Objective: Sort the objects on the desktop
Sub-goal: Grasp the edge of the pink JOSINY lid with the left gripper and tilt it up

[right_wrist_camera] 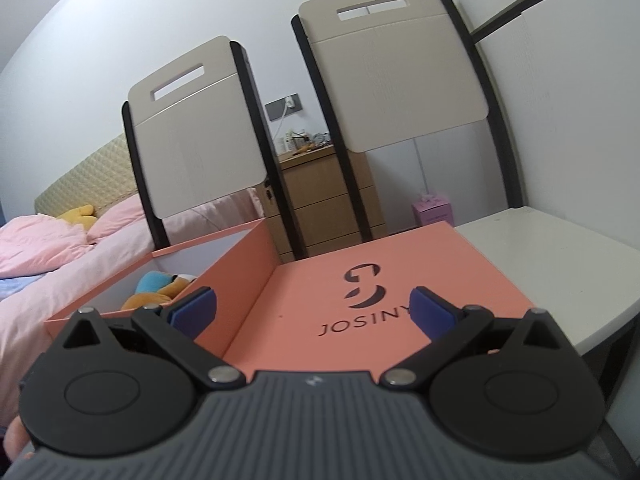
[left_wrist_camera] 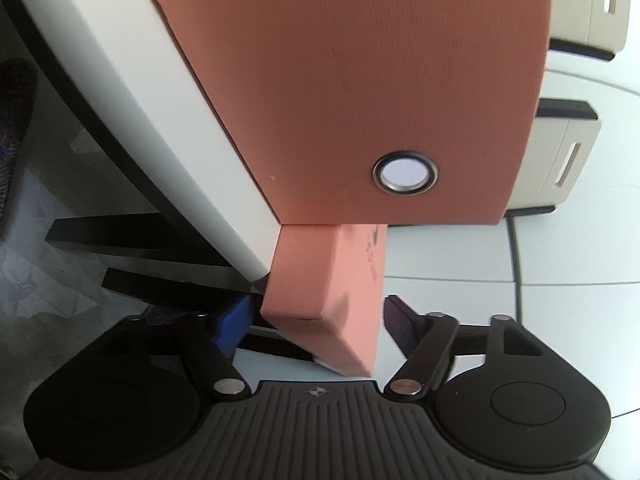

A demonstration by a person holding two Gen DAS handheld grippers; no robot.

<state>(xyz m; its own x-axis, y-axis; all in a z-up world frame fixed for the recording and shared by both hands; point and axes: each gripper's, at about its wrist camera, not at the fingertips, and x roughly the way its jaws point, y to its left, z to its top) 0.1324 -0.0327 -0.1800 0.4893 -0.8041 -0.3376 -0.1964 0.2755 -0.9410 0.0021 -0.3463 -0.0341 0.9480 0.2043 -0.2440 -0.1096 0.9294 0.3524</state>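
While pink bedding covers the bed (right_wrist_camera: 60, 248) at the far left of the room, two folding chairs (right_wrist_camera: 400, 76) with beige backs and black frames stand against the pale wall, a wooden drawer unit (right_wrist_camera: 324, 204) between them. Nearer, the white tabletop (right_wrist_camera: 560, 264) carries a salmon-pink box (left_wrist_camera: 360, 80), seen from the left wrist camera as a broad ribbed wall with a metal-ringed eyelet (left_wrist_camera: 405, 172) low on its face. From the right wrist camera the box stands open, a plush toy (right_wrist_camera: 160, 288) in blue and orange lying inside it against the near wall. Just beside the box lies its lid (right_wrist_camera: 380, 292), flat on the tabletop and printed with a dark logo and the word JOSINY.

At the corner of the tabletop, the left gripper (left_wrist_camera: 316, 328) has its jaws spread around the end of the lid's side wall, which juts out below the box; the blue pad on one side sits close to the cardboard, the other stands off it, and whether either actually touches cannot be told. The right gripper (right_wrist_camera: 312, 308) hovers low over the lid, jaws wide apart and holding nothing, one blue pad by the box wall and the other above the lid's right half. A small pink carton (right_wrist_camera: 434, 208) sits on the floor behind the tabletop.
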